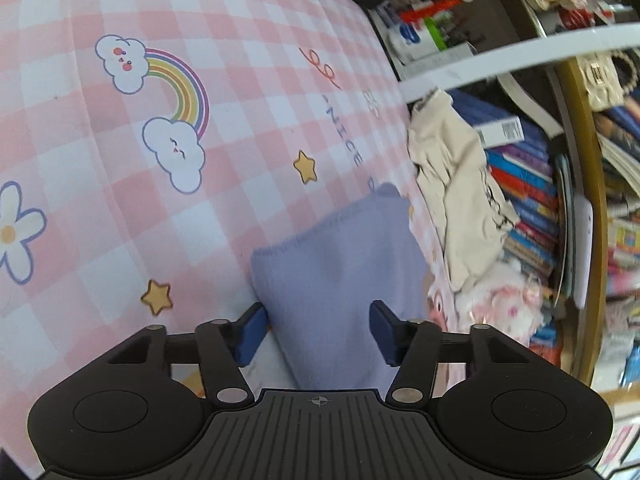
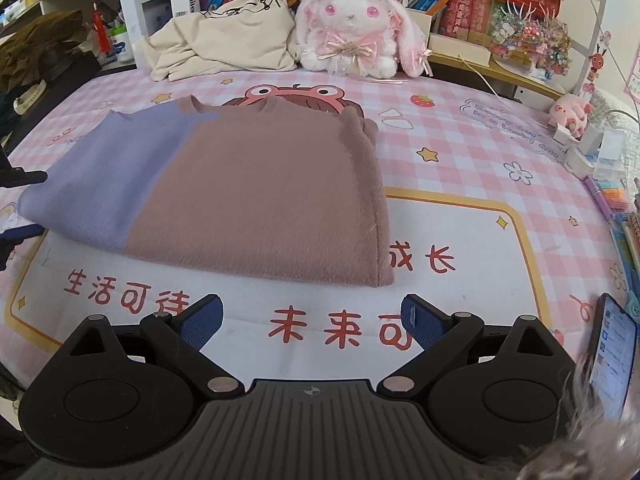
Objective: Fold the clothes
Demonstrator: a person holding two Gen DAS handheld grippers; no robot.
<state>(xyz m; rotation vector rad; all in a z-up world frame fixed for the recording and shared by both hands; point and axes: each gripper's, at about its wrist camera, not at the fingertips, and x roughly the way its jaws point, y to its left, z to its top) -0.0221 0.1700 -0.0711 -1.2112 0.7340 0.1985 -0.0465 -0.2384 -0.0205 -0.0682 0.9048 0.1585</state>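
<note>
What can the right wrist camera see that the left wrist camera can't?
Only the right wrist view shows the sweater's brown part, the phone and the open right gripper. Only the left wrist view shows the rainbow print. Both show the sweater's purple part, the cream garment, the plush bunny and the left gripper, open around the purple edge.

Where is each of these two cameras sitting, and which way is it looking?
Left wrist view: sits on the left gripper, rolled sideways, looking along its blue fingers at the lavender end of the folded sweater between them, with the pink checked mat beyond.
Right wrist view: sits on the right gripper, looking down and forward over the mat at the whole sweater, the plush rabbit and the bookshelf behind; its fingers are empty.
Shared: sweater, mat, beige garment, rabbit, books. The left gripper's fingertips show at the right view's left edge.
</note>
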